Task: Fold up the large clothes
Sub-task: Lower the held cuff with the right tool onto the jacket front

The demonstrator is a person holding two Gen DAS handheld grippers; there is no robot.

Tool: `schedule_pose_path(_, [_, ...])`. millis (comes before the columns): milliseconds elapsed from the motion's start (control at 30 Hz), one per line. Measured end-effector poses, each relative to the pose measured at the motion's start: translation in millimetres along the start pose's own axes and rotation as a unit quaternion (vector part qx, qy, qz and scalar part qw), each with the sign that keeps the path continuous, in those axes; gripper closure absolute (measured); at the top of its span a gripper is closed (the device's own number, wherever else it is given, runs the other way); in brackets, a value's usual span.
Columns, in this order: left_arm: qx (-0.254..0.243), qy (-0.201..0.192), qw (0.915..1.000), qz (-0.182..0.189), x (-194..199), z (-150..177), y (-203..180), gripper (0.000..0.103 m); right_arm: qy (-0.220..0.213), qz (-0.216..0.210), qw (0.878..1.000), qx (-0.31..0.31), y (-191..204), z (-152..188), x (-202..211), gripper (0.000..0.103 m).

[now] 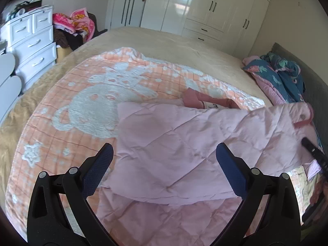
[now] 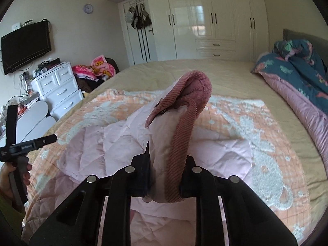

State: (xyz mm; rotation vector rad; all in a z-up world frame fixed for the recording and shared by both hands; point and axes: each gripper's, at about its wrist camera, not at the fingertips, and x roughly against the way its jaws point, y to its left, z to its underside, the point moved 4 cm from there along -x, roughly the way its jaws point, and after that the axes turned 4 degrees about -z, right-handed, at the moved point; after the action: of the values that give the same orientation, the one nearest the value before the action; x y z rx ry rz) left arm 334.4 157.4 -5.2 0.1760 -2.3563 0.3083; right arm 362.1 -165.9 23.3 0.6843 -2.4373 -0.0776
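Note:
A pale pink quilted jacket [image 1: 174,155] lies partly folded on an orange and white blanket [image 1: 82,106] on the bed. Its dusty-pink corduroy trim [image 2: 184,143] shows in the right wrist view. My right gripper [image 2: 167,164] is shut on the jacket's corduroy edge and holds it lifted above the bed; the jacket [image 2: 98,149] drapes down from it. My left gripper [image 1: 164,153] is open and empty, hovering just above the jacket's folded part. The right gripper's tip [image 1: 313,149] shows at the right edge of the left wrist view, and the left gripper [image 2: 30,143] at the left of the right wrist view.
A teal floral quilt with pink lining [image 2: 303,78] lies bunched at the bed's right side by the headboard. White drawers [image 1: 32,47] and a pile of pink clothes [image 1: 78,22] stand to the left. White wardrobes [image 2: 205,18] line the far wall.

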Motion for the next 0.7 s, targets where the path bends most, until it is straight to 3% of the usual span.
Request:
schedule_pose_path(400, [-0.035, 0.049, 0.9980, 0.017, -39, 19, -36, 0.009, 0.058, 0.025, 0.997, -0.033, -20, 43, -33, 0.079])
schedule_pose_path(533, [-0.040, 0.073, 0.9961, 0.029, -53, 28, -44, 0.009, 0.066, 0.036, 0.996, -0.041, -24, 47, -36, 0.070])
schedule_pose_path(700, [-0.051, 0.084, 0.9951, 0.014, -68, 38, -49, 0.009, 0.069, 0.052, 0.995, -0.048, -28, 49, -33, 0.044])
